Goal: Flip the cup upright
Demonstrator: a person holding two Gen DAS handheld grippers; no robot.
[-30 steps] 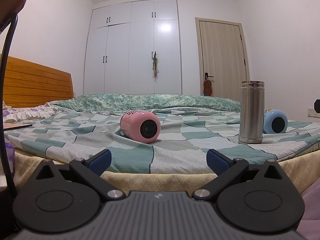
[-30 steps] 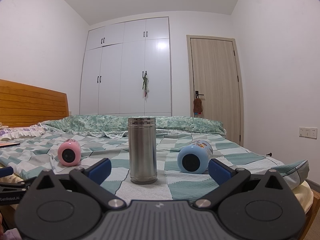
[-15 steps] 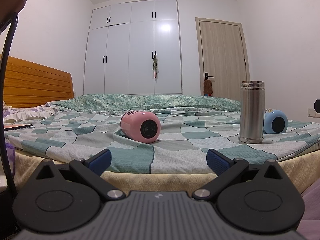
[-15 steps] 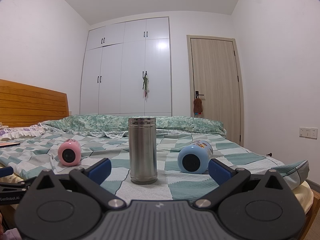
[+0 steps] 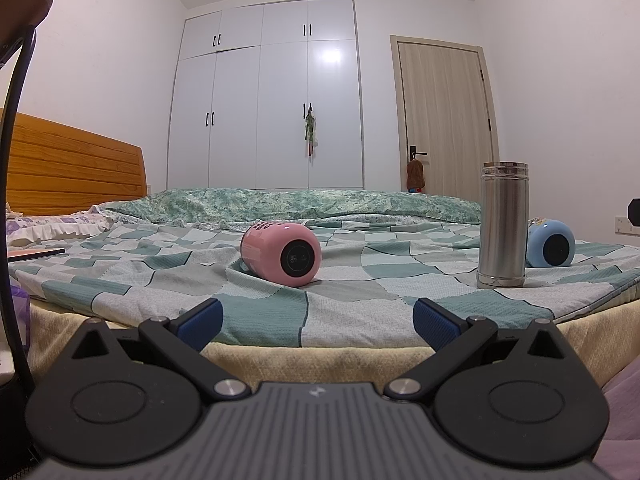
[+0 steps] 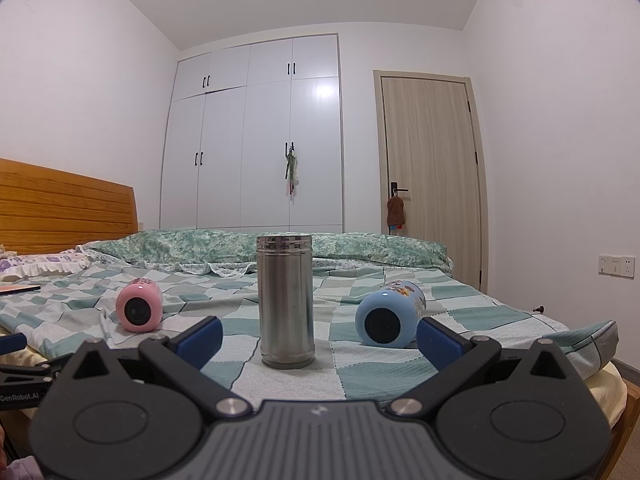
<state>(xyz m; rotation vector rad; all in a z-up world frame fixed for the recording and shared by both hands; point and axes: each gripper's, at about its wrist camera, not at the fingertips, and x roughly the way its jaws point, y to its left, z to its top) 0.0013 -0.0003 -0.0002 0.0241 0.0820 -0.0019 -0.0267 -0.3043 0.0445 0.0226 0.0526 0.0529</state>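
A pink cup [image 5: 282,254] lies on its side on the checked bed cover, its base facing me; it also shows in the right wrist view [image 6: 139,311]. A blue cup [image 6: 386,315] lies on its side at the right, and shows in the left wrist view [image 5: 550,243]. A steel flask [image 6: 285,299] stands upright between them, also in the left wrist view [image 5: 503,225]. My left gripper [image 5: 318,320] is open and empty at the bed's near edge, short of the pink cup. My right gripper [image 6: 319,336] is open and empty, in front of the flask.
The bed [image 5: 360,308] has a wooden headboard [image 5: 72,168] at the left and a rumpled quilt [image 5: 280,204] at the back. A white wardrobe [image 5: 272,100] and a door [image 5: 444,116] stand behind. A dark curved stand [image 5: 12,200] rises at the left edge.
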